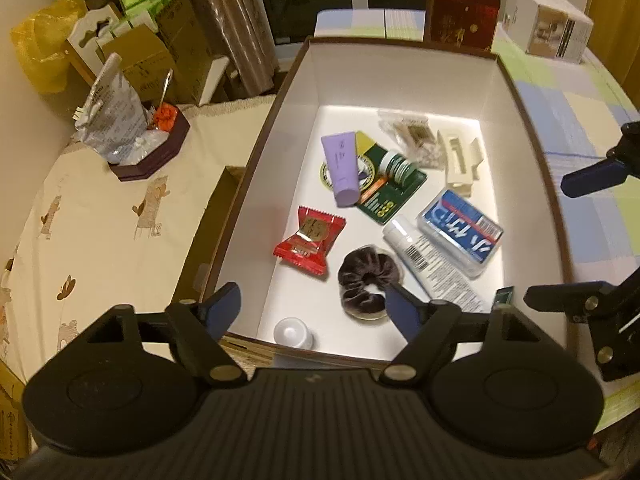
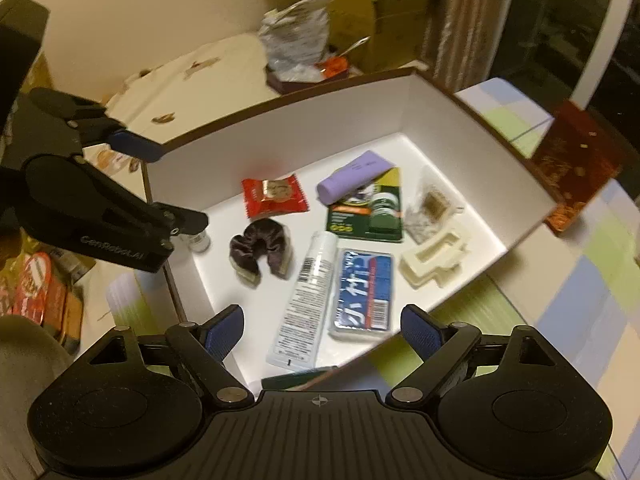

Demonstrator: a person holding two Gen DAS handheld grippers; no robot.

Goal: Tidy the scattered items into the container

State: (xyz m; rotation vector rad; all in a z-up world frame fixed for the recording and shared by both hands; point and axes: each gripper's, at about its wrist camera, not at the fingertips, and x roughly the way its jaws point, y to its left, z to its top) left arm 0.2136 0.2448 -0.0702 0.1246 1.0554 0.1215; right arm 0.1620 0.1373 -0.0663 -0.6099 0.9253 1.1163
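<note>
White-lined box [image 1: 280, 128] on the bench [image 1: 580, 128] holds everything: red snack packet [image 1: 310, 240], dark scrunchie [image 1: 368, 280], purple tube [image 1: 340, 168], white tube [image 1: 432, 264], blue pack [image 1: 460, 232], cream tray [image 1: 460, 160]. My left gripper [image 1: 312, 308] and right gripper [image 2: 322, 328] hover above it, fingers spread wide, holding nothing.

We found the box [image 1: 256, 152] open-topped ahead of our left gripper [image 1: 316, 312], bare floor along its left wall, scrunchie [image 1: 366, 276] just under the right fingertip, tubes and packets crowding the far right.
</note>
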